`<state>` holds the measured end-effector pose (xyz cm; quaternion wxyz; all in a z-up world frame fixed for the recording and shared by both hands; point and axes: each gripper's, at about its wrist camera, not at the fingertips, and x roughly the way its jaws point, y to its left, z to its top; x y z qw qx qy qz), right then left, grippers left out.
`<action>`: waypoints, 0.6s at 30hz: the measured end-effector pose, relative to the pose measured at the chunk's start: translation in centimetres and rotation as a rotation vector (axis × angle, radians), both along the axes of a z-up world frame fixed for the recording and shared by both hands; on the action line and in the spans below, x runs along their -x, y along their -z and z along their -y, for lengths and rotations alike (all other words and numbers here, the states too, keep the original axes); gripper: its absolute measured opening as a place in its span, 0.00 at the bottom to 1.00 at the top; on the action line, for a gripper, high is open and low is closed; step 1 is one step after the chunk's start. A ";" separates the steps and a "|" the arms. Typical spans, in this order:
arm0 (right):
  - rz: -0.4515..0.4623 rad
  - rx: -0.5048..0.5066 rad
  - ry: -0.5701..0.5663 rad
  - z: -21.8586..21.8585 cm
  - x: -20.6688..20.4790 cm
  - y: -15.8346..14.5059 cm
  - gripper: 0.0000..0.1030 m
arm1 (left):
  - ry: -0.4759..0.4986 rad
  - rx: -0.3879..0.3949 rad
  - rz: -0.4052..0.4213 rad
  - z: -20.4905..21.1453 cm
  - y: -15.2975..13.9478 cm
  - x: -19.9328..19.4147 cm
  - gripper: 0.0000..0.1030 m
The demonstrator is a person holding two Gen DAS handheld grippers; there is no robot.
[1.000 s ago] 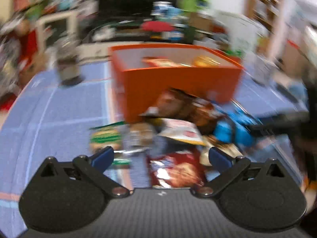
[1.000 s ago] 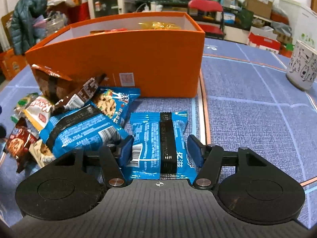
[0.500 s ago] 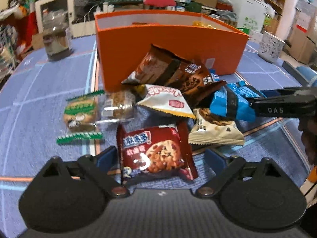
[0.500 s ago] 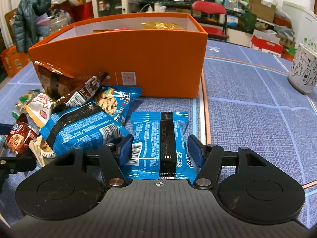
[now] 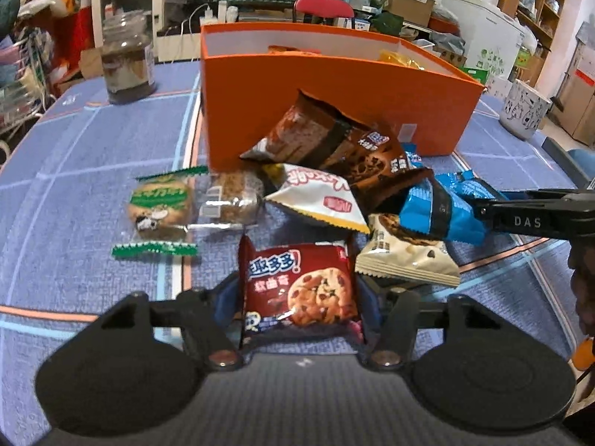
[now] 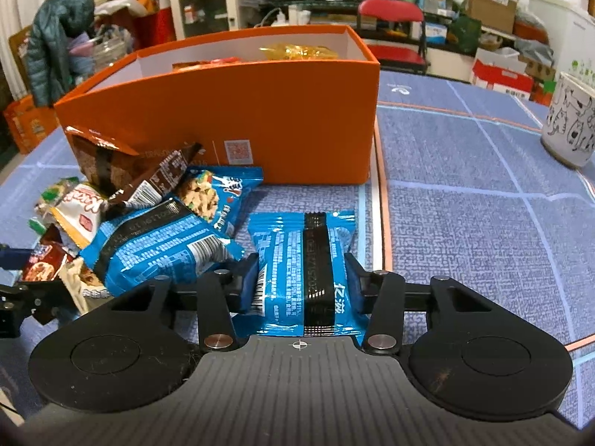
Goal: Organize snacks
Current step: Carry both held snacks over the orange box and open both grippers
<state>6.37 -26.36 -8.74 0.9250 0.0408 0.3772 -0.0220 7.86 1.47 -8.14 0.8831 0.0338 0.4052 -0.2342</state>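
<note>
snacks mostly loose, piled against the orange box (image 5: pixel 334 104); few inside. left gripper (image 5: pixel 299 297) pinching red cookie packet (image 5: pixel 301 290), right gripper (image 6: pixel 301 282) pinching blue packet (image 6: pixel 301 260), both in front of the box. most sorting left.

- Red choc-chip cookie pack (image 5: pixel 299 290) lies flat betw my left claw's fingers, pressed both sides.
- Blue pack w/ black stripe (image 6: pixel 305 273) flat betw my right claw's fingers, squeezed.
- Other snack packs (image 5: pixel 334 171) piled vs orange box (image 5: pixel 334 96); box open, some snacks inside.
</note>
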 end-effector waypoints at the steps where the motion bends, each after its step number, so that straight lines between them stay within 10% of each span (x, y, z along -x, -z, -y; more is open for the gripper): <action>1: 0.004 -0.001 -0.003 -0.1 0.1 -0.1 0.30 | 0.002 -0.002 -0.001 0.0 -0.1 0.0 0.58; 18: 0.124 0.152 -0.061 -1.9 2.2 -3.3 0.29 | -0.038 -0.029 0.061 -1.2 -2.4 0.8 0.56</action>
